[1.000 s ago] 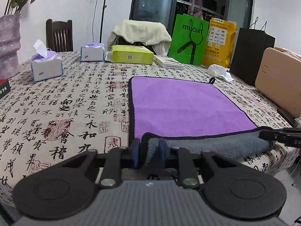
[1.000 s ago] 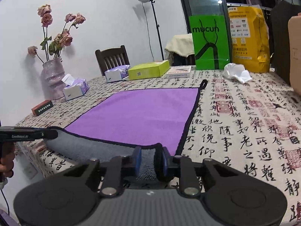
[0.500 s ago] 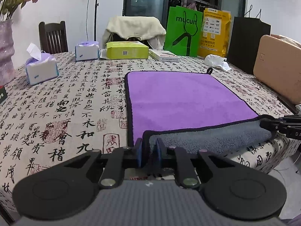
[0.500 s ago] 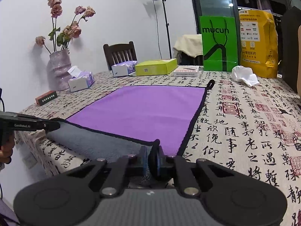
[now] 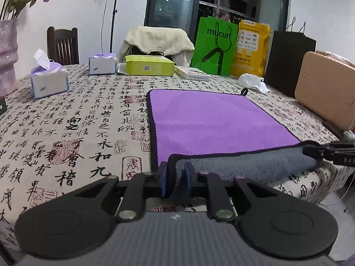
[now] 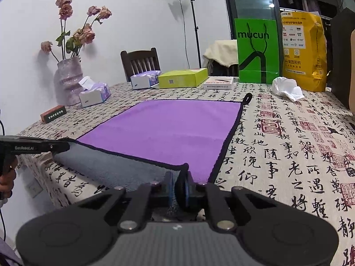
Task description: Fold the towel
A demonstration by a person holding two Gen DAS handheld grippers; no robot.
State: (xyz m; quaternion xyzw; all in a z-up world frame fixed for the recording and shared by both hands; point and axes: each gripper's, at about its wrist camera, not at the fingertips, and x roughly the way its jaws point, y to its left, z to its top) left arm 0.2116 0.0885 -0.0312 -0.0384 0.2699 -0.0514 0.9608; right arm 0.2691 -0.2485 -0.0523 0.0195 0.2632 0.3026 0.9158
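The towel (image 5: 213,119) lies flat on the tabletop (image 5: 66,133), purple face up, its near edge at the tabletop's near edge, where I have it lifted so the grey underside shows. It looks soft and thick, a plush cloth that sags between my two holds, light enough to carry but too limp to keep any shape by itself. Its black-bound corners are the places to hold, and that is where I have it: my left fingers (image 5: 175,181) are clamped on the near left corner, my right fingers (image 6: 178,188) are clamped on the near right corner, the hem pinched between the blue pads. A small hanging loop (image 6: 247,97) marks the far right corner. I judge the first fold is only just begun; the near edge should travel to the far edge with both corners kept level, or the cloth will skew.

Beyond the towel's far edge sit a yellow-green box (image 5: 148,66), two tissue boxes (image 5: 48,82), a crumpled tissue (image 6: 287,88) and a green bag (image 6: 257,51), well apart from it.
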